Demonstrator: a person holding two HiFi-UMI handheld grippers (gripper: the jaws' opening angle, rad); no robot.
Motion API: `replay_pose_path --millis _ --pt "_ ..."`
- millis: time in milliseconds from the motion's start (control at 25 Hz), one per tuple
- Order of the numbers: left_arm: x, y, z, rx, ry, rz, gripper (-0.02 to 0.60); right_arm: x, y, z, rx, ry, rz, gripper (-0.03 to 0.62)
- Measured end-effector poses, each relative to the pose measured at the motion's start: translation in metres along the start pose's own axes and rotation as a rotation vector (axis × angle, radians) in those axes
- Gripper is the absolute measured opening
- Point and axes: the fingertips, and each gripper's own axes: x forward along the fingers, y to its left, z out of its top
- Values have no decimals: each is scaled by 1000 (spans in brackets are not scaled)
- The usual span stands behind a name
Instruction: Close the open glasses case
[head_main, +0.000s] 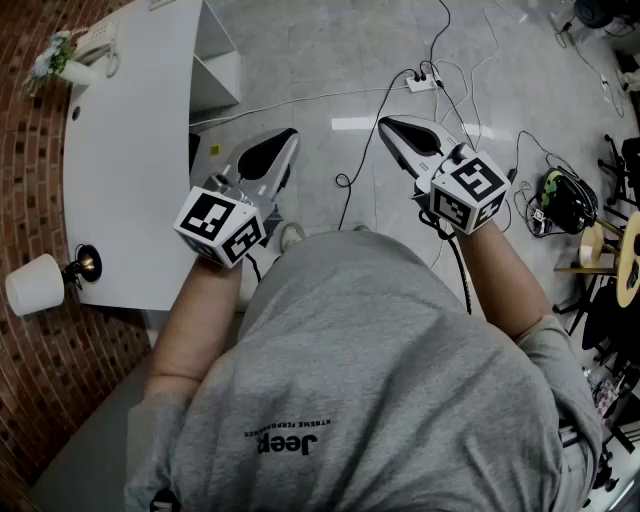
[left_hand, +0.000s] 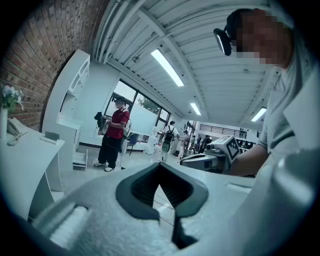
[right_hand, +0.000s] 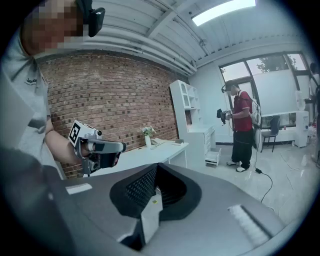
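Note:
No glasses case shows in any view. In the head view my left gripper (head_main: 287, 138) and right gripper (head_main: 387, 125) are held out in front of the person's grey shirt, above the floor, roughly level and side by side. Both are shut, jaws together with nothing between them. The left gripper view looks along its closed jaws (left_hand: 160, 167) across the room, with the right gripper (left_hand: 216, 154) off to the right. The right gripper view looks over its closed jaws (right_hand: 156, 169) and catches the left gripper (right_hand: 97, 149) in front of a brick wall.
A white desk (head_main: 130, 150) stands at the left by the brick wall, with a lamp (head_main: 40, 283), a vase of flowers (head_main: 55, 55) and a phone on it. A white shelf unit (head_main: 215, 60) stands beyond it. Cables and a power strip (head_main: 422, 82) lie on the floor. A person in a red shirt (right_hand: 242, 125) stands further off.

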Motion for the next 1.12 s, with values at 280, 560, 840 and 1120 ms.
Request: replay_pose_path --millis 280,560,840,1120 --pt "12 -2 3 3 0 3 -3 -3 -11 2 1 -1 7 8" --pt "29 -13 9 17 -2 12 -3 -15 -25 11 -2 -19 10 8" --pt "56 -39 16 34 -20 34 -3 -45 -49 17 -23 -32 16 9" --pt "82 -62 14 33 -38 60 -3 -76 -76 9 -33 -32 22 9"
